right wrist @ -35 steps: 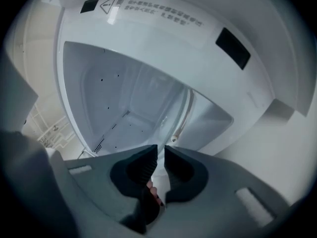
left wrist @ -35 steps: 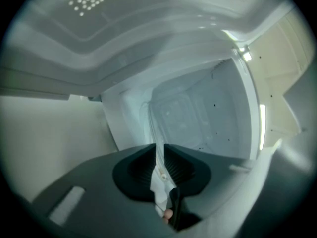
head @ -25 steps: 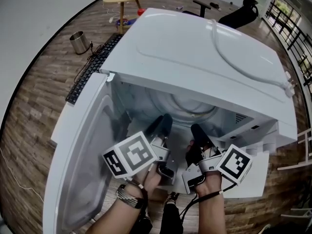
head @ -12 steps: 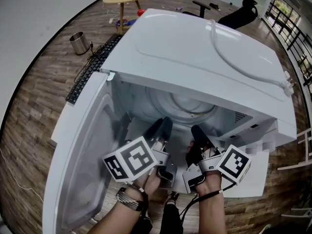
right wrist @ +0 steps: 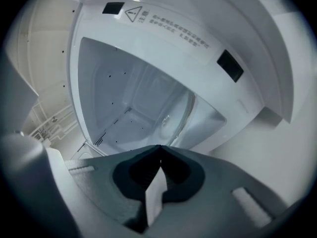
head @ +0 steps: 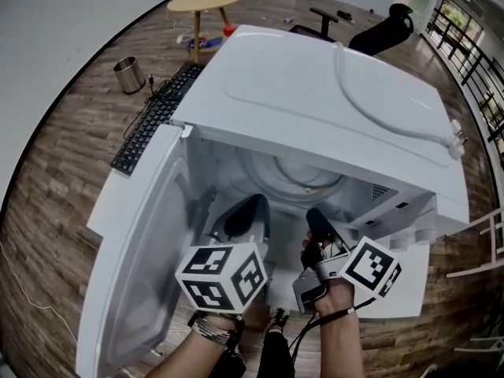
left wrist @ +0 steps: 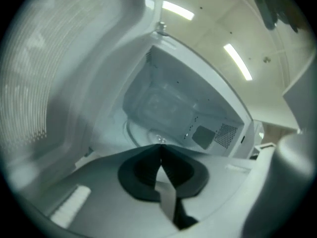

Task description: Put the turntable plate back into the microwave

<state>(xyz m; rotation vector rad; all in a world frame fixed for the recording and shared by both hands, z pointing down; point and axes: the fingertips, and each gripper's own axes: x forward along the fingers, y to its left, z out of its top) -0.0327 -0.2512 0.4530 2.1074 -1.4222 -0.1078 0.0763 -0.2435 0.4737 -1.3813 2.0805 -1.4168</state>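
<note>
Looking down on a white microwave sitting on a white desk over a wood plank floor; black keyboard along the desk's left edge; white cord draped over the microwave top; on the floor beyond, a round wooden table, a metal bin and a black office chair; microwave door swung wide open to the left; turntable plate is inside the cavity, lying flat on the cavity floor, face up, about centred; it is round, so no long axis or pointing direction to give; nothing else visible in the cavity; left gripper and right gripper are side by side at the cavity mouth, near the desk's front edge, aimed inward and slightly down; left fingers clenched tip to tip, nothing between; right fingers clenched too, empty; neither touches the plate.
</note>
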